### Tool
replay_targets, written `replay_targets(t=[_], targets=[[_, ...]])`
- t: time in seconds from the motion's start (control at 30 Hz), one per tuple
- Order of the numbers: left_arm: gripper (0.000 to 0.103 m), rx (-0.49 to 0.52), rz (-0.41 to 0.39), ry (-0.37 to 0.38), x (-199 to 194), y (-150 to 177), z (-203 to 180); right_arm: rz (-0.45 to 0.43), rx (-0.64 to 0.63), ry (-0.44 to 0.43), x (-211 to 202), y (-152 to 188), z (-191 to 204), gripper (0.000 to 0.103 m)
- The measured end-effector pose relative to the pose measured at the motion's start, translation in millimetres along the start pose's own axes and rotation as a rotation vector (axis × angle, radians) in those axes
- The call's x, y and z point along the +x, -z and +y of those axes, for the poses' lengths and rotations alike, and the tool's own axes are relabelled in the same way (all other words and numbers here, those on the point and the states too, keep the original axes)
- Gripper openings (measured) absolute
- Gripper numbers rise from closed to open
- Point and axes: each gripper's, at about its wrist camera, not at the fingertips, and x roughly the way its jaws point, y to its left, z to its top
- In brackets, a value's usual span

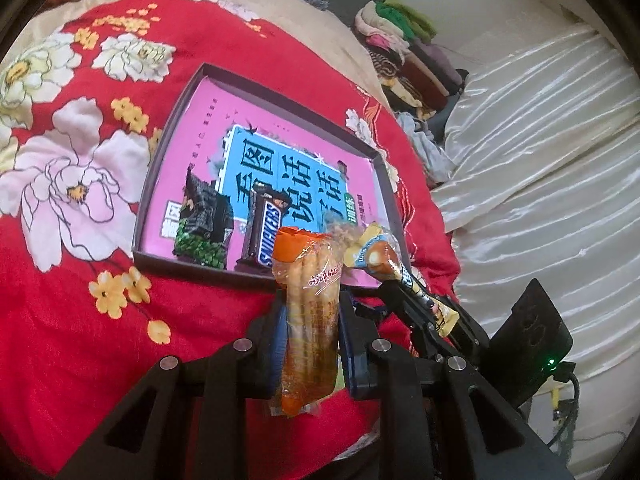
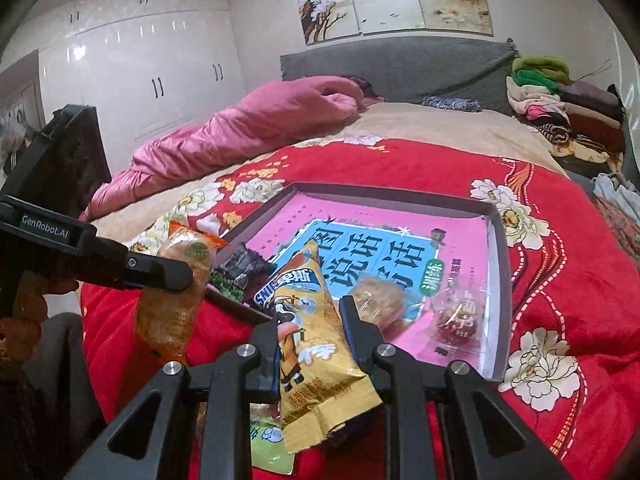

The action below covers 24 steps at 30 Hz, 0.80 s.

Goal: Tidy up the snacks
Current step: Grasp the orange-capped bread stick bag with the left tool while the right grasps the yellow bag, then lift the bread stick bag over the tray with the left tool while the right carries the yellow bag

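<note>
A shallow dark box with a pink and blue printed bottom lies on the red flowered blanket. In it are a Snickers bar, a dark green-patterned packet, a clear-wrapped cake and a red wrapped sweet. My left gripper is shut on an orange clear-wrapped snack pack, held before the box's near edge. My right gripper is shut on a yellow cartoon snack bag, over the box's near rim.
The red flowered blanket covers the bed. A pink quilt lies at the far side, folded clothes are stacked at the right. A green packet lies under the right gripper. White satin fabric is at the right.
</note>
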Motion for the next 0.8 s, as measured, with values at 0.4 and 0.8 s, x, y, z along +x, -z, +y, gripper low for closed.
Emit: replay_targets(t=[0.4,0.8], targets=[[0.023,0.041,-0.051,-0.010,-5,-10,-22,-0.056,0.083,0.029,-12,-5,-20,0.024],[0.023,0.067,-0.084,-0.030,-6,-22,-34,-0.093,0.091,0.047,-20,-7,-22,0.024]])
